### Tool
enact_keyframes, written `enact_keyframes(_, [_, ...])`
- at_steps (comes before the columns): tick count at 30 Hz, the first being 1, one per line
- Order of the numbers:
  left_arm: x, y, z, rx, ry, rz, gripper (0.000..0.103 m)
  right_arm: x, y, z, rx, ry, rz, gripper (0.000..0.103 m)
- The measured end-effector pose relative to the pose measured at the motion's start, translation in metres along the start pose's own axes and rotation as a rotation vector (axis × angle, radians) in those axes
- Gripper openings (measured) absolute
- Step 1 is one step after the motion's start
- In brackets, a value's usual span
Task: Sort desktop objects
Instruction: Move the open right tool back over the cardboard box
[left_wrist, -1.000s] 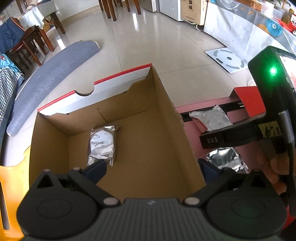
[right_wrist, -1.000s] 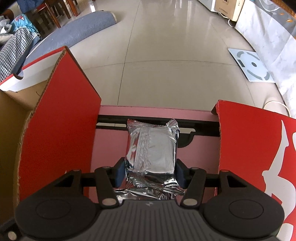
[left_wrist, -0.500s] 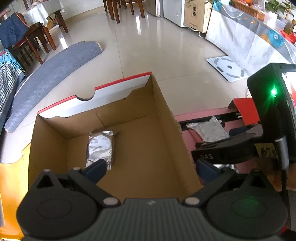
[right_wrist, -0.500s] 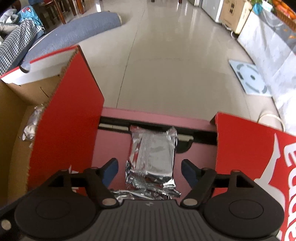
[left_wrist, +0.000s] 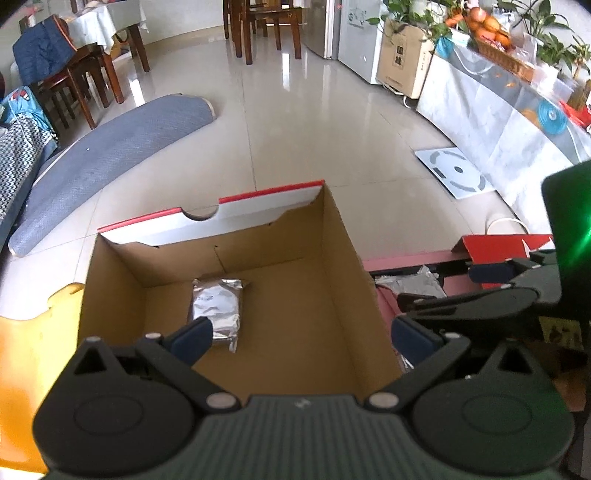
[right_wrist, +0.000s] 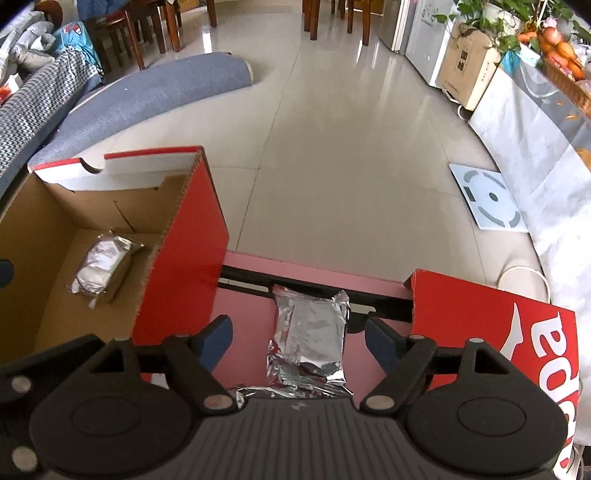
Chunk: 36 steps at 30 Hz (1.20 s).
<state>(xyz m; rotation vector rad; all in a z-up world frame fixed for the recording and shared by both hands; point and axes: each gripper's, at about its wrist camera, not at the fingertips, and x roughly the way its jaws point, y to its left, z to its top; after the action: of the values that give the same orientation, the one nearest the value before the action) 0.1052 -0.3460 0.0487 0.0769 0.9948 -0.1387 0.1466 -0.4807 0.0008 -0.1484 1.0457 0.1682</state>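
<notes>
A brown cardboard box (left_wrist: 332, 273) with a red and white flap holds one silver foil packet (left_wrist: 216, 312) on its floor, also in the right wrist view as the foil packet (right_wrist: 99, 264). My left gripper (left_wrist: 301, 338) hangs open above this box. Beside it is a red box (right_wrist: 480, 332) with a pink floor, where a second foil packet (right_wrist: 310, 336) lies flat on top of another one. My right gripper (right_wrist: 299, 338) stands open over that packet, fingers apart on both sides and not touching it. The right gripper (left_wrist: 480, 295) also shows at the right of the left wrist view.
A yellow surface (left_wrist: 26, 369) lies left of the brown box. Beyond the boxes are a tiled floor, a grey-blue board (left_wrist: 110, 158), a white scale (right_wrist: 487, 201), wooden chairs (left_wrist: 266, 26) and a cloth-covered table (left_wrist: 498, 122) at right.
My right gripper opened and let go of the foil packet, which now lies in the red box. Both grippers have risen and pulled back, showing more of the room.
</notes>
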Motion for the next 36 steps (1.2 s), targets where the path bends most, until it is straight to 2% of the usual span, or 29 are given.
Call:
enact_keyframes(5, [-0.012,0.01,0.001,-0.014,-0.033,0.002,0.103,-0.017,0.001,0.003,0.002,-0.069,-0.007,0.079])
enact_keyframes(10, [-0.017,0.026,0.004,-0.055,-0.045,0.034,0.103,-0.035,0.002,0.007,0.028,-0.107,0.023,0.079])
enact_keyframes(20, [-0.018,0.061,0.002,-0.095,-0.026,0.156,0.103,-0.056,0.033,0.015,0.0,-0.169,0.118,0.078])
enact_keyframes(22, [-0.02,0.068,0.0,-0.109,-0.029,0.172,0.103,-0.058,0.042,0.016,-0.013,-0.185,0.137,0.075])
enact_keyframes(24, [-0.022,0.078,-0.002,-0.13,-0.031,0.176,0.103,-0.06,0.049,0.016,-0.023,-0.196,0.152,0.067])
enact_keyframes(27, [-0.025,0.091,-0.004,-0.158,-0.033,0.188,0.103,-0.059,0.058,0.017,-0.031,-0.199,0.17,0.061])
enact_keyframes(36, [-0.023,0.12,-0.011,-0.195,-0.01,0.247,0.103,-0.048,0.082,0.019,-0.041,-0.164,0.216,0.059])
